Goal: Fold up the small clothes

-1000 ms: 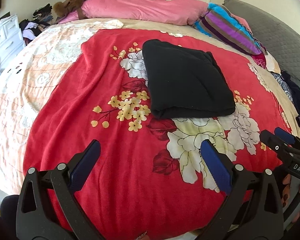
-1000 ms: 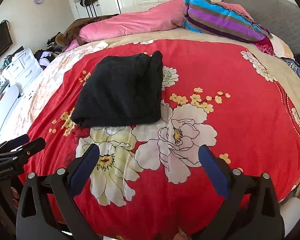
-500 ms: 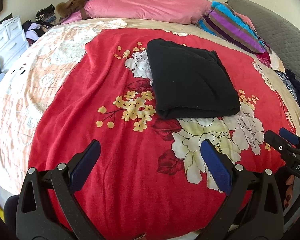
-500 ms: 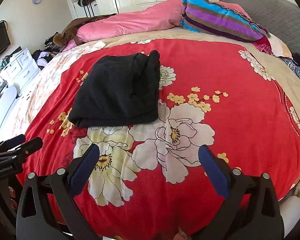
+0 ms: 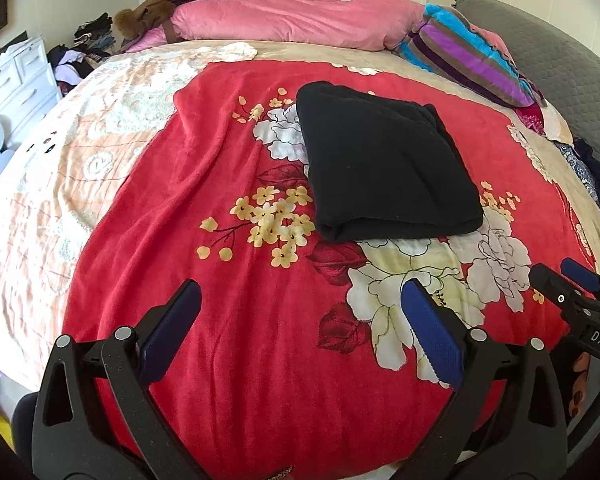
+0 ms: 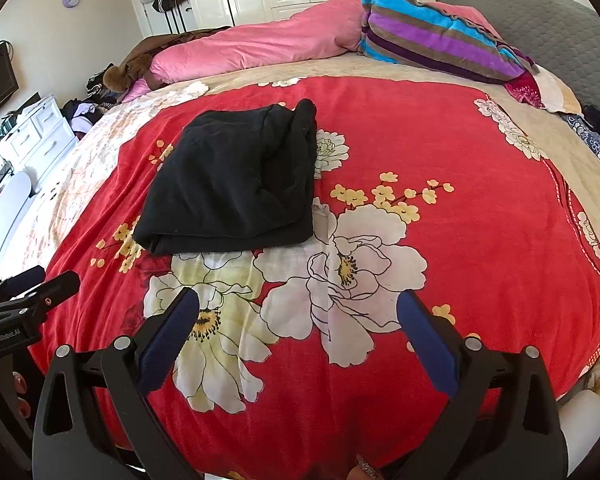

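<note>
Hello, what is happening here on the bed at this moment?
A person holds a claw in each hand over a bed with a red floral blanket. A black garment lies folded in a neat rectangle near the middle of the blanket. Neither claw touches it: the left claw and the right claw are both open and empty, near the bed's front edge, short of the garment. Pink bedding and a striped pillow lie at the far side.

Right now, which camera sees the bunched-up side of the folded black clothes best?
The right wrist view: the folded black cloth garment turns its rumpled layered side toward it. The left wrist view shows the same garment, mostly its smooth top and rounded front fold.
</note>
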Demonstrator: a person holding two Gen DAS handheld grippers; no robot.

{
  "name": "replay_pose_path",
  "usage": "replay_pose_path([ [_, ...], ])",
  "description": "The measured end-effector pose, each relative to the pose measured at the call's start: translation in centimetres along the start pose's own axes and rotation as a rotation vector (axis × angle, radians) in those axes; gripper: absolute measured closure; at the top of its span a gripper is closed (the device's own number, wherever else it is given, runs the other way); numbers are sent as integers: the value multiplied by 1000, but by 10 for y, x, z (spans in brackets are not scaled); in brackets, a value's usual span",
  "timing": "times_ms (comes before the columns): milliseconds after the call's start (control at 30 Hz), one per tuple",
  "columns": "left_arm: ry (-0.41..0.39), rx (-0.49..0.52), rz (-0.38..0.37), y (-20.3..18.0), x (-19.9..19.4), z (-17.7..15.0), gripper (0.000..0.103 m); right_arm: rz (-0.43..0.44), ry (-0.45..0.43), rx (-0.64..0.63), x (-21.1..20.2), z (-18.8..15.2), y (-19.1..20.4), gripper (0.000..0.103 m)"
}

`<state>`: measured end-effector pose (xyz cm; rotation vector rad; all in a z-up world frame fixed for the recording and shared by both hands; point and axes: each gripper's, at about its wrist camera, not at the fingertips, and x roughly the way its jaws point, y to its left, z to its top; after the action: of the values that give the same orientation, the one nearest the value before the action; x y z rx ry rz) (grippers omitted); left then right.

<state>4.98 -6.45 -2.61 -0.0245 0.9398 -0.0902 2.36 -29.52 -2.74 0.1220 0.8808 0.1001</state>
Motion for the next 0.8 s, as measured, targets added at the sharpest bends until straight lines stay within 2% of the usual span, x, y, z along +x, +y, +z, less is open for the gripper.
replay_pose_path([
  [800,13,-7,35,1,1,0,9,-12,3,1,0,-1,2,4],
])
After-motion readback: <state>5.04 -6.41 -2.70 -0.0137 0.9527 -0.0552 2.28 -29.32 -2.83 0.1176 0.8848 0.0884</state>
